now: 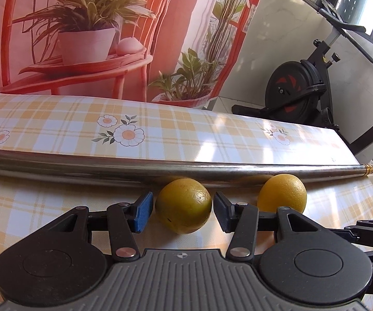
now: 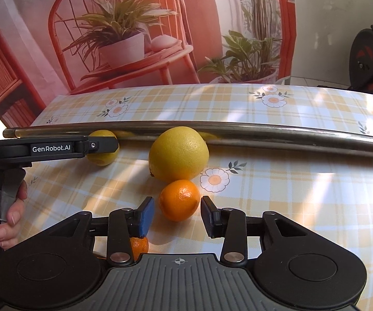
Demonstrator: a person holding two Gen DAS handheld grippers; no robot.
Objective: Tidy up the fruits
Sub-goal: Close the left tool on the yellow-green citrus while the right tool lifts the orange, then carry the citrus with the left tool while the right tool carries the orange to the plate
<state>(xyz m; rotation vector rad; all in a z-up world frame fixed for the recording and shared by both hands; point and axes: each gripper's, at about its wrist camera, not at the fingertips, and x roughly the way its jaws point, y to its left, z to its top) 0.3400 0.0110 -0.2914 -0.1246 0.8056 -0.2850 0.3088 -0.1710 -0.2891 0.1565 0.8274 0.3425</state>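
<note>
A yellow-green citrus (image 1: 183,204) rests on the plaid tablecloth (image 1: 56,207) between the pads of my left gripper (image 1: 183,211); the jaws stand open, with slivers of gap on both sides. Beside it on the right lies a bigger yellow citrus (image 1: 282,194). In the right wrist view a small orange (image 2: 180,199) sits on the cloth between the tips of my open right gripper (image 2: 177,215), with cloth visible beside the left pad. A second small orange (image 2: 139,246) peeks out under the left finger. The big yellow citrus (image 2: 178,153) lies just behind. The left gripper (image 2: 108,146) enters from the left.
A long metal rod (image 1: 160,168) lies across the table just behind the fruits, also seen as the rod (image 2: 238,127). A hand (image 2: 10,207) holds the left gripper's handle. A printed plant backdrop hangs behind the table; an exercise bike (image 1: 297,90) stands off its right end.
</note>
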